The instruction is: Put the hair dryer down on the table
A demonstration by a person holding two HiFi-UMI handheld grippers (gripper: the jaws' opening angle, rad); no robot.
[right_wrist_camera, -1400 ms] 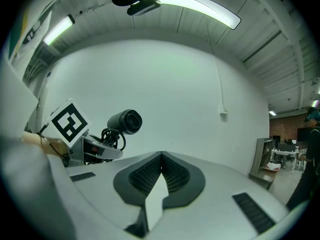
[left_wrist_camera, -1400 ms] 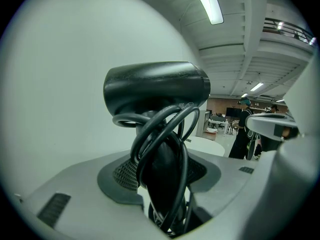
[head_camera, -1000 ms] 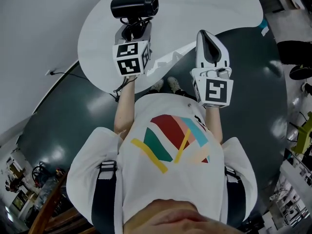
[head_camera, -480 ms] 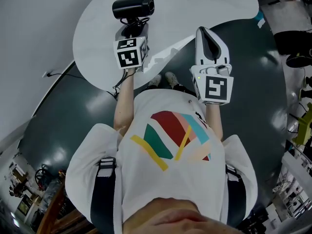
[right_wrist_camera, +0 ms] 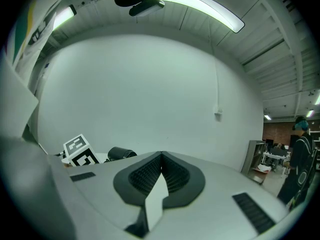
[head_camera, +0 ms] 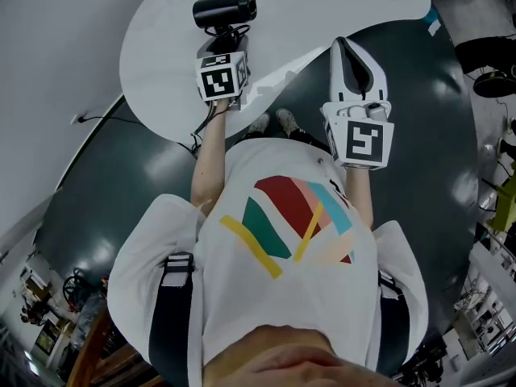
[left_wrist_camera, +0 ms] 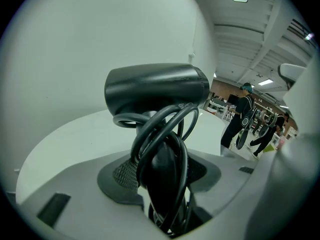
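The black hair dryer (head_camera: 224, 10) is over the white table (head_camera: 322, 6), its barrel level and crosswise. My left gripper (head_camera: 226, 45) is shut on its handle, which has the black cord wound round it. In the left gripper view the barrel (left_wrist_camera: 156, 88) stands above the jaws and the corded handle (left_wrist_camera: 165, 179) fills the gap between them. Whether the dryer touches the tabletop I cannot tell. My right gripper (head_camera: 347, 48) is shut with nothing in it, to the right beside the table's edge. In the right gripper view its tips (right_wrist_camera: 161, 159) meet, and the dryer (right_wrist_camera: 120, 153) shows small at lower left.
The table's curved near edge (head_camera: 274, 75) runs between the two grippers, with dark floor (head_camera: 419, 135) below the right one. A thin cable (head_camera: 101, 122) lies on the floor at left. A white wall (left_wrist_camera: 100, 29) rises behind the table. People (left_wrist_camera: 243, 115) stand far off at right.
My left gripper has carried the hair dryer a little farther out over the table. The right gripper has shifted slightly to the right and stays shut.
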